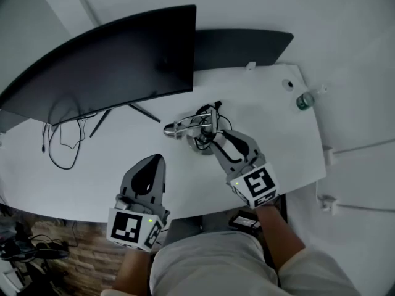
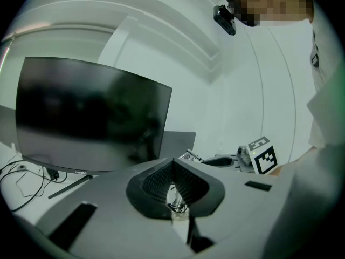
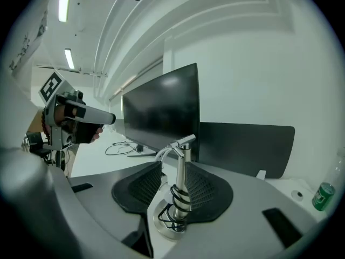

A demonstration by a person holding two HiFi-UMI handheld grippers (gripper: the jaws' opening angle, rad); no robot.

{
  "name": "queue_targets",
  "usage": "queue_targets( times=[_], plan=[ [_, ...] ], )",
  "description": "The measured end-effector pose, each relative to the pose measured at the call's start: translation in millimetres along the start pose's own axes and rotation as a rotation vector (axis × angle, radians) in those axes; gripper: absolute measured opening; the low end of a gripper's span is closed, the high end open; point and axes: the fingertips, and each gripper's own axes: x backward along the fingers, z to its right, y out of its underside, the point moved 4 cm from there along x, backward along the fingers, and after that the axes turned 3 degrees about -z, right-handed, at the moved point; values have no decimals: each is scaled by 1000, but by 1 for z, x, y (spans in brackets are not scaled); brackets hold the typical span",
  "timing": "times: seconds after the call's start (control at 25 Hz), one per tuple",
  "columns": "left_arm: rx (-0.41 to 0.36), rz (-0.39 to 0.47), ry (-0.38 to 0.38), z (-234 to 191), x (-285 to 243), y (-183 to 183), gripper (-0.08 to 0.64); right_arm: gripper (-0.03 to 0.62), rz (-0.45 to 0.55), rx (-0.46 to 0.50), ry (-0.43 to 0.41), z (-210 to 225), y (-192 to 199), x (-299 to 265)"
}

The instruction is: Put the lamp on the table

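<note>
Right gripper (image 3: pixel 174 169): jaws wide apart, pads off everything. The lamp (image 3: pixel 183 161) stands upright between them with a gap on each side of the stem. Its round base (image 3: pixel 171 228) sits flat on the desk (image 1: pixel 278 122), just in front of the right end of the monitor (image 1: pixel 123 54), and the head arm points toward the monitor. A dark cord (image 3: pixel 180 198) is wound round the lower stem and bunched on the base.

Left gripper (image 2: pixel 173 163): jaws together, nothing in them, hanging in front of the monitor over the desk's near edge and well apart from the lamp.

Judgement: the lamp looks placed, and the step in hand is clearing the right gripper. To do it well:
- keep the jaws at full spread
- back out straight along the jaw line, away from the monitor
- no sideways drift, because the stem is thin and the base small, so a clip from a pad would likely tip it
- watch the cord loops, which could catch on a jaw tip and drag the base

The left gripper need not move.

A green can (image 1: pixel 303 100) stands well right of the monitor, out of the way.
</note>
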Motion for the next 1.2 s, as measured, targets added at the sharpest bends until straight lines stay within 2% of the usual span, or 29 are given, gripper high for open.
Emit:
queue_targets(
  times=[0.2, 0.48, 0.72, 0.96, 1.2],
  plan=[
    [-7, 12, 16, 5, 3, -6, 2, 136, -10, -3, 13, -2, -7, 17],
    [-5, 15, 29, 11, 8, -9, 2, 97, 37, 10, 35, -8, -38, 38],
    [-15, 31, 44, 17, 13, -14, 2, 58, 45, 30, 11, -19, -57, 52],
    [-14, 59, 40, 15, 19, -24, 2, 43, 4, 14, -20, -29, -72, 58],
    [-26, 56, 64, 22, 16, -28, 2, 35, 40, -8, -34, -30, -86, 66]
  ],
)
